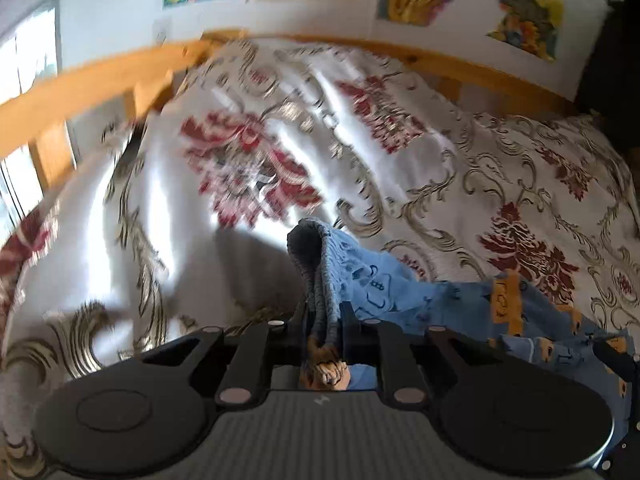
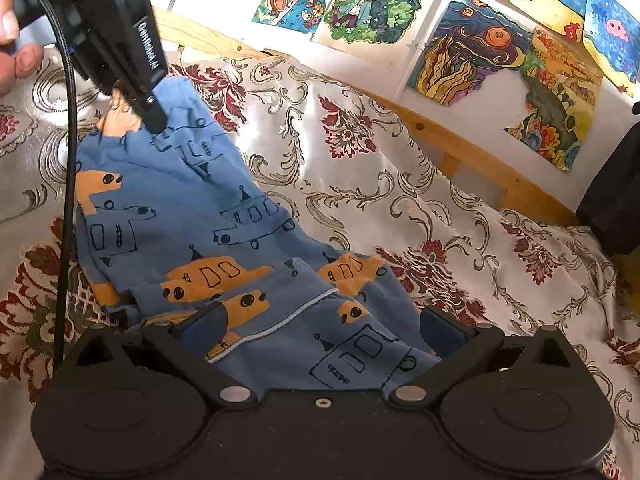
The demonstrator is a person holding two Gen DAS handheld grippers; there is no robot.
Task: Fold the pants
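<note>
Blue pants (image 2: 224, 232) printed with orange and outlined vehicles lie stretched over the bedspread (image 2: 400, 184). In the left wrist view my left gripper (image 1: 324, 316) is shut on a bunched, ribbed end of the pants (image 1: 400, 280), and the rest trails off to the right. The right wrist view shows that same left gripper (image 2: 154, 120) pinching the far end of the pants, lifted a little. My right gripper (image 2: 324, 328) stands open at the near end, its fingers spread wide on either side of the cloth. A folded flap with a pale hem lies between them.
The bedspread is white with red flowers and gold scrolls. A wooden bed rail (image 2: 480, 160) runs along the wall, with colourful drawings (image 2: 480, 52) above it. A hand (image 2: 16, 48) and a black cable (image 2: 68, 160) are at the left. Something dark (image 2: 616, 192) stands at the right.
</note>
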